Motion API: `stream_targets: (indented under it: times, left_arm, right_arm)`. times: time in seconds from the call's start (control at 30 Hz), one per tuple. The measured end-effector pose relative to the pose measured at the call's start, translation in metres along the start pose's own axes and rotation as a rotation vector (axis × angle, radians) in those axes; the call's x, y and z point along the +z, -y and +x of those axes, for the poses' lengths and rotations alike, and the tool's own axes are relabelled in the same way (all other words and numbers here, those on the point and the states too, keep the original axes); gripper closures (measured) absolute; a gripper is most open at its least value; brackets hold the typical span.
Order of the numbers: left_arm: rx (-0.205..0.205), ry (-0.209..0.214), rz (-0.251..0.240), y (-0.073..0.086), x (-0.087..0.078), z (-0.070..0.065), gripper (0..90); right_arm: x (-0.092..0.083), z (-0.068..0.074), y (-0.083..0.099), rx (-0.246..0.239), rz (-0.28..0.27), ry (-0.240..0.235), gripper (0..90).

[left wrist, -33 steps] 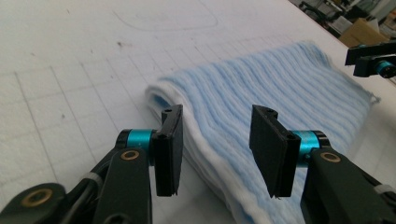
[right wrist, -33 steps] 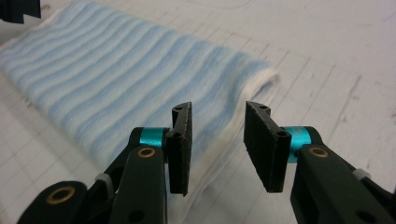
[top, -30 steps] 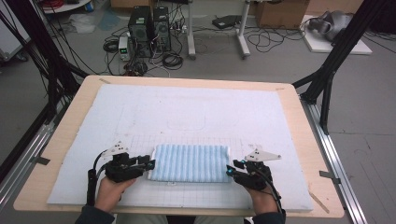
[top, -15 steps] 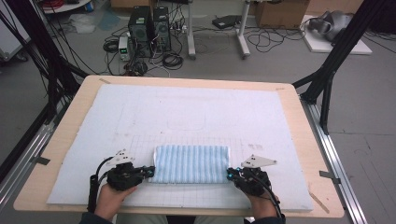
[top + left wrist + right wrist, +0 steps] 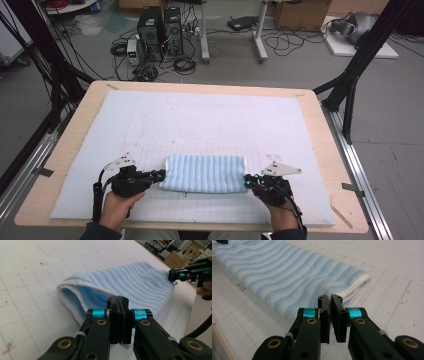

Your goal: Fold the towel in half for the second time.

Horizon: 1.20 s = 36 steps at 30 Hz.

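Observation:
A folded light-blue striped towel (image 5: 205, 173) lies on the white gridded mat (image 5: 210, 115) near the table's front edge. My left gripper (image 5: 160, 176) is at its left end, jaws shut on the towel's near left corner. In the left gripper view the towel (image 5: 130, 282) opens into layered folds just past the pinched jaws of the left gripper (image 5: 117, 307), and the right gripper (image 5: 177, 275) is at the far end. My right gripper (image 5: 247, 182) is shut on the towel's right corner. In the right gripper view thin cloth sits between the jaws of the right gripper (image 5: 329, 300), with the towel (image 5: 287, 272) beyond.
The mat covers most of the wooden table (image 5: 320, 130). A small label (image 5: 240, 286) pokes out from the towel's near edge. Computer towers (image 5: 160, 32), cables and black frame legs (image 5: 357, 75) stand on the floor beyond the table.
Both grippers' jaws have closed on the towel's ends. The hands have stayed at the two ends, and the towel lies in the same spot.

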<state>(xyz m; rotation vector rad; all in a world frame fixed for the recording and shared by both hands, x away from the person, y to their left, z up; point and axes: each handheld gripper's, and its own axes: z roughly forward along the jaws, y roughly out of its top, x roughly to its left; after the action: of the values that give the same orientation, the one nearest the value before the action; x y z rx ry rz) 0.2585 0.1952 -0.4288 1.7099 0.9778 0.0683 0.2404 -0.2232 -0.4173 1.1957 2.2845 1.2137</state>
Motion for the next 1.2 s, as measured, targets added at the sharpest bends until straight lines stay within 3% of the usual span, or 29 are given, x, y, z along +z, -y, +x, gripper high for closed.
stream_targets:
  times: [0.33,0.5,0.67,0.8,0.93,1.0,1.1,1.2]
  left_arm:
    - [0.011,-0.051,-0.025,-0.009,0.006,0.007,88.2]
    - [0.024,-0.091,0.002,-0.004,0.011,0.01,88.1]
    - [0.027,-0.097,0.032,0.002,0.013,0.011,88.1]
    - [0.033,-0.128,0.039,0.004,0.014,0.013,88.0]
    - [0.02,-0.125,0.08,0.006,0.015,0.012,86.7]
    - [0.019,-0.152,0.078,0.008,0.014,0.011,79.3]
    - [0.022,-0.175,0.025,0.006,0.009,0.008,61.8]
    - [0.058,-0.159,-0.024,0.0,0.006,0.008,53.7]
  right_arm:
    - [0.004,-0.004,-0.006,0.012,-0.029,0.026,85.5]
    - [0.012,-0.005,-0.005,0.004,-0.026,0.041,85.1]
    - [0.016,-0.005,0.002,0.009,-0.015,0.04,84.8]
    - [0.019,-0.003,0.006,0.006,-0.006,0.032,84.2]
    - [0.019,0.0,0.009,-0.006,0.023,0.041,80.4]
    - [0.018,-0.002,0.01,0.003,0.028,0.045,74.0]
    - [0.013,-0.006,0.01,0.039,-0.002,0.053,61.5]
    - [0.007,-0.01,0.007,0.055,-0.054,0.058,52.0]
